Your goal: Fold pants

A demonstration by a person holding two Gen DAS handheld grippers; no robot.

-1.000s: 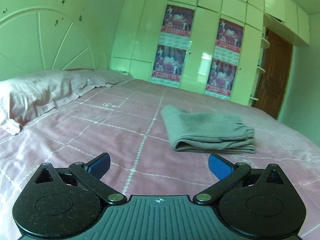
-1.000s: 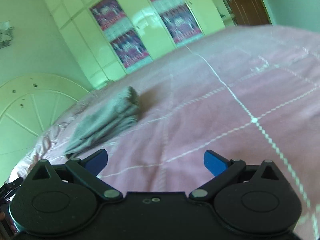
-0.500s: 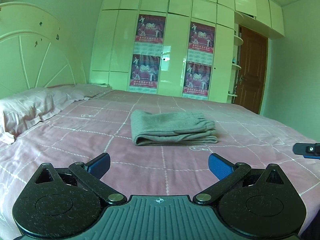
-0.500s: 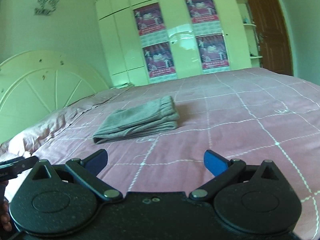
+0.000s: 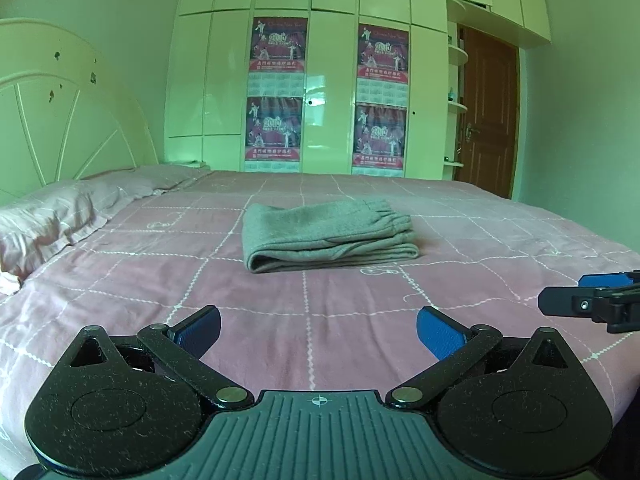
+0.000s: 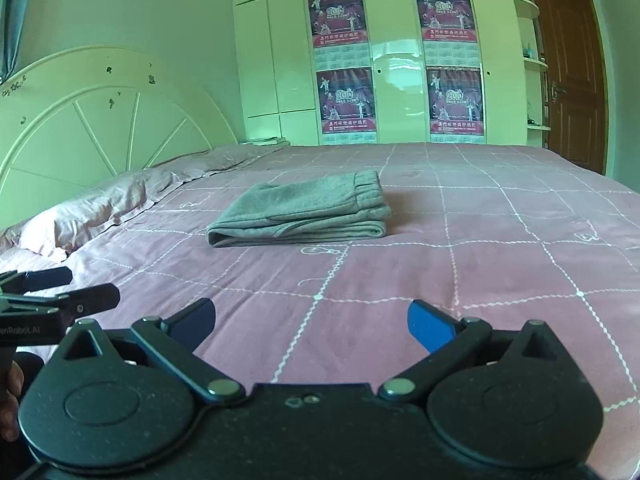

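on the pink checked bedspread (image 5: 320, 340), near the middle of the bed, the grey pants (image 5: 328, 236) lie folded into a flat stack, elastic waistband toward the right, rounded fold toward the left. the left gripper (image 5: 318, 330) hangs low over the near edge of the bed, well apart from the pants, jaws spread wide and holding nothing. the right gripper (image 6: 310, 322) sits beside it, also spread wide and empty. a pink pillow (image 5: 44, 220) rests by the cream headboard (image 6: 100, 120), with a wardrobe (image 5: 332, 80) and brown door (image 6: 568, 72) behind
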